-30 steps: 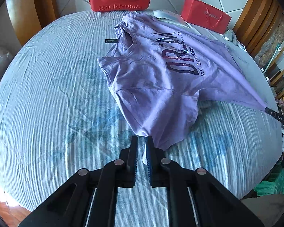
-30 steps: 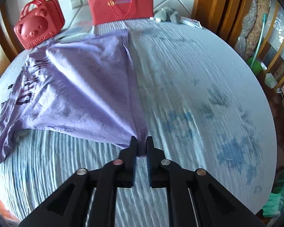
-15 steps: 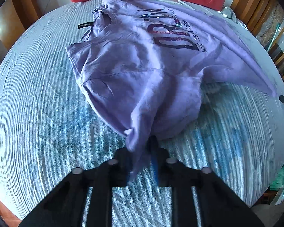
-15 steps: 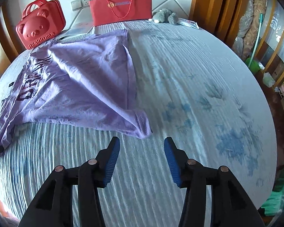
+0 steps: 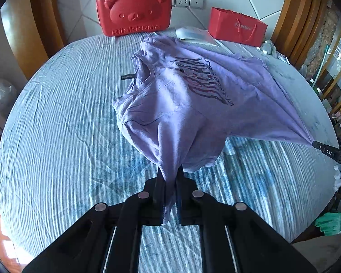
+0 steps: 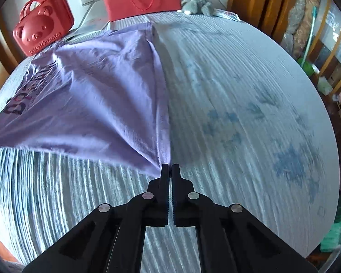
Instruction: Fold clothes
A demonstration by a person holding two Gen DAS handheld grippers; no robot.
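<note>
Both tools, left tool (image 5: 170, 170) and right tool (image 6: 169, 167), pinch the lilac shirt (image 5: 193, 104), stretched and lifted ahead, print up.

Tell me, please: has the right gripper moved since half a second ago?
Yes. The right gripper, then open and short of the purple T-shirt on the striped bedsheet, has gone forward and shut on the shirt's near corner.

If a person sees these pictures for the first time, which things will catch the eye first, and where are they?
First the purple T-shirt, stretched across the middle of the blue striped bed cover, with one edge pinched in the left tongs and a corner in the right tongs. Next the red bear-face case and the red paper bag, standing at the far edge against the white wall.
</note>
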